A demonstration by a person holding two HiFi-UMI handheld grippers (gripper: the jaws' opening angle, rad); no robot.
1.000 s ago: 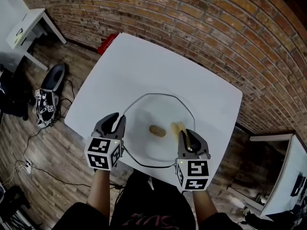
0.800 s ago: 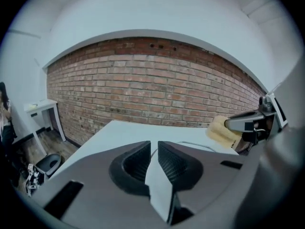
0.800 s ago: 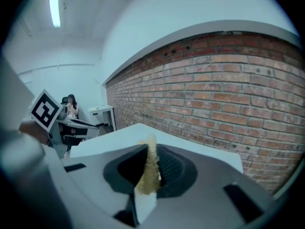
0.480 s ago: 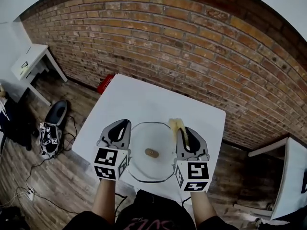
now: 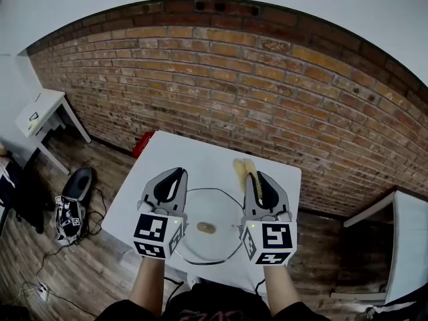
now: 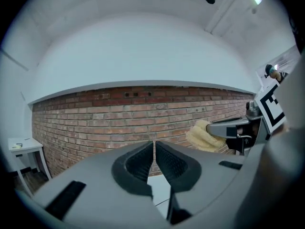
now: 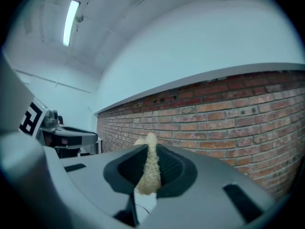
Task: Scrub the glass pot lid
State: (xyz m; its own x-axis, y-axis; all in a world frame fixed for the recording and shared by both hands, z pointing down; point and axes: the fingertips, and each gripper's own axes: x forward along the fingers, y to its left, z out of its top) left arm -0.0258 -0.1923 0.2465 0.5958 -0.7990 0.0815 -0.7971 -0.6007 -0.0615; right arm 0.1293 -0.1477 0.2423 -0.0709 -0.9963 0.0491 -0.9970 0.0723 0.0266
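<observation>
The glass pot lid [image 5: 217, 209] lies flat on the white table [image 5: 194, 154], its brown knob [image 5: 206, 229] up. Both grippers are held high above it and point level toward the brick wall. My left gripper [image 5: 175, 174] [image 6: 154, 144] has just been closing and is shut, with nothing between its pads. My right gripper [image 5: 251, 177] [image 7: 150, 149] is shut on a yellow sponge [image 5: 242, 168] [image 7: 148, 168] that sticks out past its tips. In the left gripper view the right gripper [image 6: 228, 128] and the sponge [image 6: 202, 135] show at the right.
A brick wall [image 5: 281, 105] stands close behind the table. A small white side table [image 5: 40, 116] and a dark bag [image 5: 77, 186] are on the wooden floor at the left, with a red box [image 5: 142, 144] by the table's far corner. Another white table [image 5: 404, 246] stands at the right.
Both grippers have risen from the lid's rim to well above the table, and the view has tilted up. The left jaws have closed empty. The lid has stayed on the table.
</observation>
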